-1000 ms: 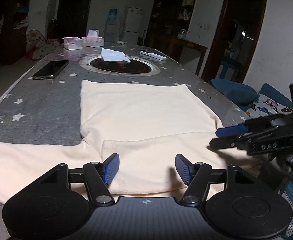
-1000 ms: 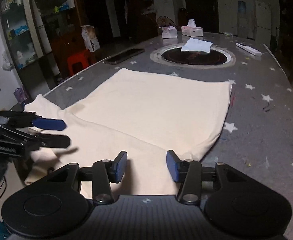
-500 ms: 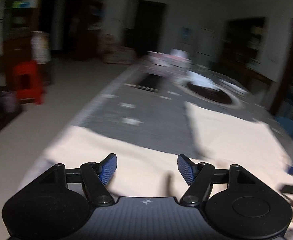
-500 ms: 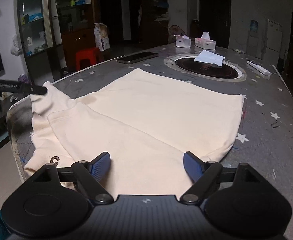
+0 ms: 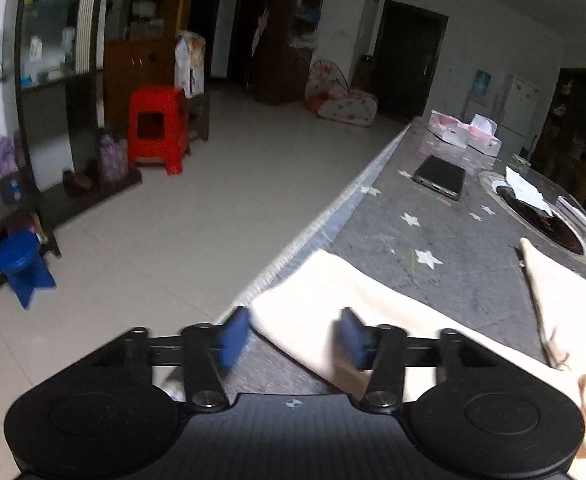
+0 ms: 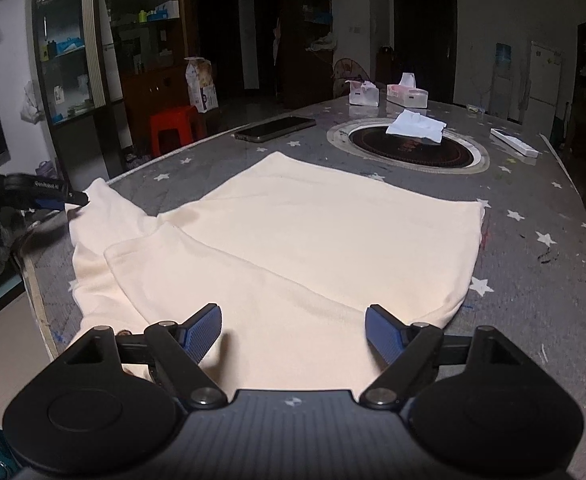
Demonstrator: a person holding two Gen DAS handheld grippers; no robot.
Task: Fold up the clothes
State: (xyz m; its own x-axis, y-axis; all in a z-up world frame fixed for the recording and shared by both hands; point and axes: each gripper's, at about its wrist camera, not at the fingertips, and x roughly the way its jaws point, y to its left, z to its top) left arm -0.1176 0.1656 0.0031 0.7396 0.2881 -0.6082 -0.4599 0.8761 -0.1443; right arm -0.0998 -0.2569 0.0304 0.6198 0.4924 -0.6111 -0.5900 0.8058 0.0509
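Cream long-sleeved top (image 6: pixel 293 240) flat on star-print table (image 6: pixel 533 248), one sleeve folded across; left gripper (image 5: pixel 293 334) fingers apart around cuff at 9 o'clock; right gripper (image 6: pixel 293 330) fingers apart, hovering; sleeve fold, next pinch cuff.

Left hand-held gripper (image 5: pixel 293 336) swung to sleeve end (image 5: pixel 313 288), right hand-held gripper (image 6: pixel 293 332) opened wider

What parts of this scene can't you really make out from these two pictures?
- Left wrist view: the left claw has motion-blurred fingers, so whether they pinch the cream garment's sleeve is unclear.
- Right wrist view: the garment's near edge is hidden behind the right claw body.
- Right wrist view: lettering on the tissue boxes is too small to read.
- Right wrist view: the person holding the left claw is cut off by the left edge.
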